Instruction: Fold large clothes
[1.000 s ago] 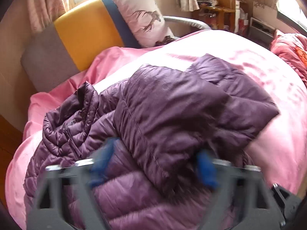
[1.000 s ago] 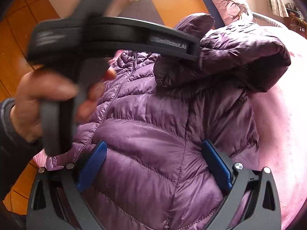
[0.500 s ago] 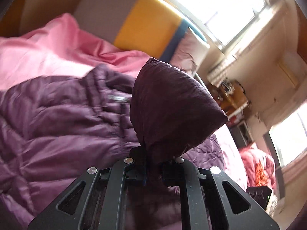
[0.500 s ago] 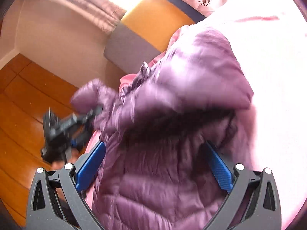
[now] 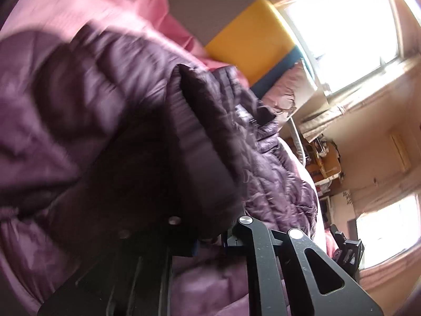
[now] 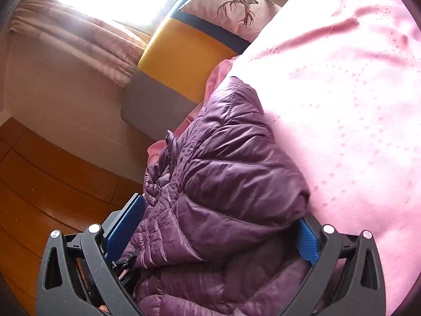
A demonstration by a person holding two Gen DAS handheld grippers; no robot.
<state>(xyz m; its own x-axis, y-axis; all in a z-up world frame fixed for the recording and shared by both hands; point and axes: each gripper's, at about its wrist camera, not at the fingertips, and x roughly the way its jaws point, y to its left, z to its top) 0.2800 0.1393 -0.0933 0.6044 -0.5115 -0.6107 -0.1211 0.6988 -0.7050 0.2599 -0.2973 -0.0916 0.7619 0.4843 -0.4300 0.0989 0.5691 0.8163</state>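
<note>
A purple quilted down jacket (image 6: 223, 171) lies on a pink bed cover (image 6: 342, 105), bunched along the bed's edge near the floor. My left gripper (image 5: 210, 242) is shut on a fold of the jacket (image 5: 276, 179). The dark fabric drapes over its fingers and hides the pads, and this view is blurred. My right gripper (image 6: 215, 237) is low over the jacket's near end, open, and the jacket bulges between its two blue pads (image 6: 123, 226) without being squeezed.
A grey, yellow and blue headboard cushion (image 6: 184, 52) and a deer-print pillow (image 6: 236, 8) stand at the bed's head. A wooden floor (image 6: 39, 171) lies left of the bed. There is a bright window (image 5: 342, 26) and a cluttered desk (image 5: 323, 163) beyond.
My left gripper closed on a jacket fold, then rolled and swept sideways with it, dragging fabric over itself. My right gripper rolled and shifted along the jacket, still open.
</note>
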